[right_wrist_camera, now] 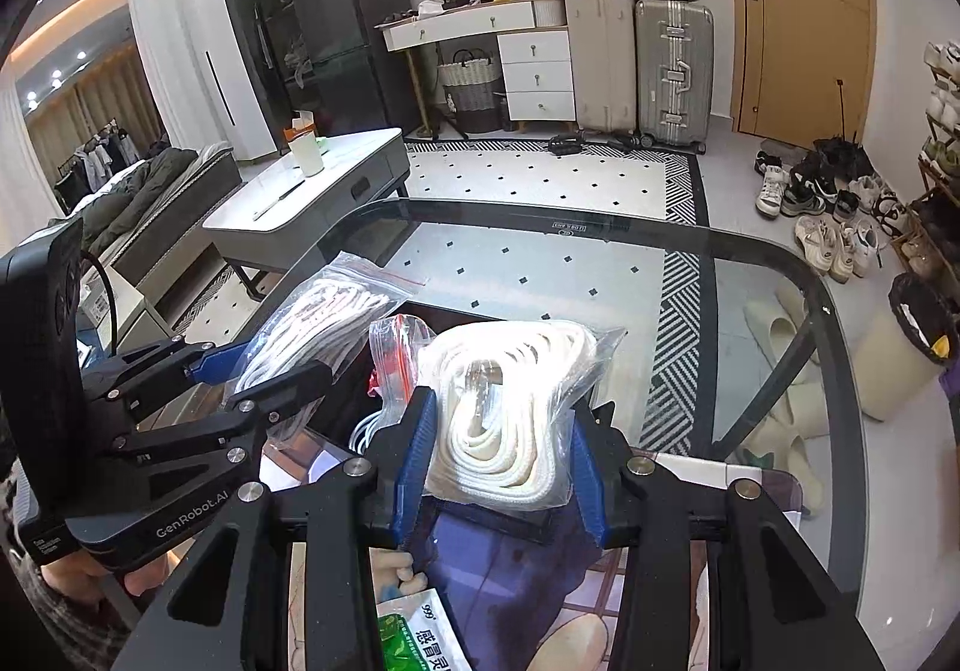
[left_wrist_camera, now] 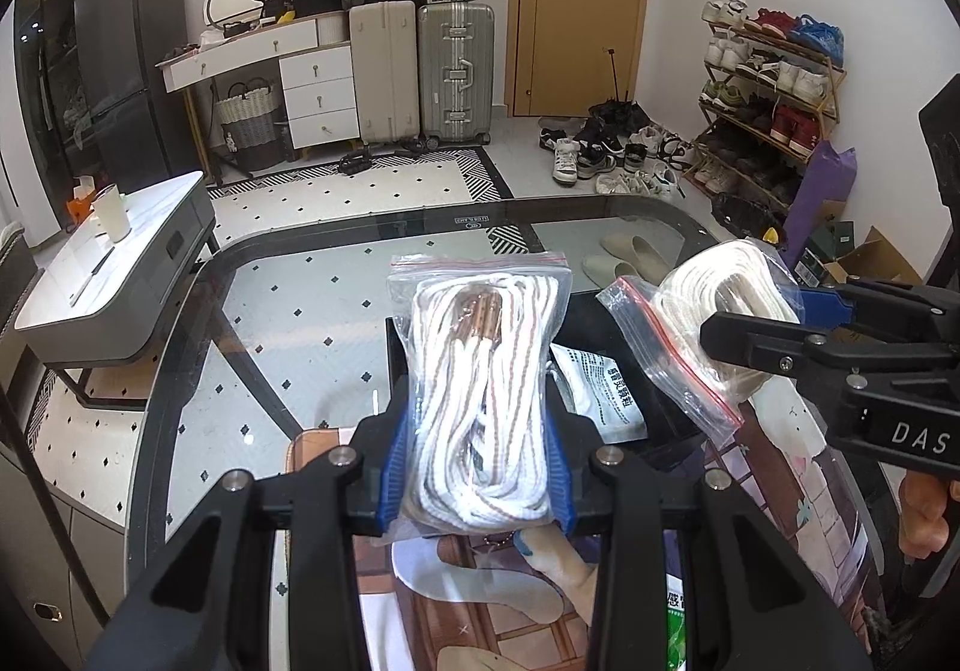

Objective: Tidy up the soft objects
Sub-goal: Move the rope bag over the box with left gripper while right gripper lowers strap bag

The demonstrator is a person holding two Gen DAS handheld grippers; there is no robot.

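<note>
Left hand-held gripper [left_wrist_camera: 477, 482] is clamped on a zip bag of brown-striped white cord [left_wrist_camera: 480, 389], held above the glass worktop [left_wrist_camera: 288, 311]. Right hand-held gripper [right_wrist_camera: 501, 476] is clamped on a zip bag of plain white cord [right_wrist_camera: 516, 401], just beside it.

Bright, even indoor light fills both fisheye views, whose edges bend into dark corners, while glare whitens the bagged white cord [right_wrist_camera: 510, 419] and reflections sheen the glass tabletop [right_wrist_camera: 750, 275]; focus stays sharp.
</note>
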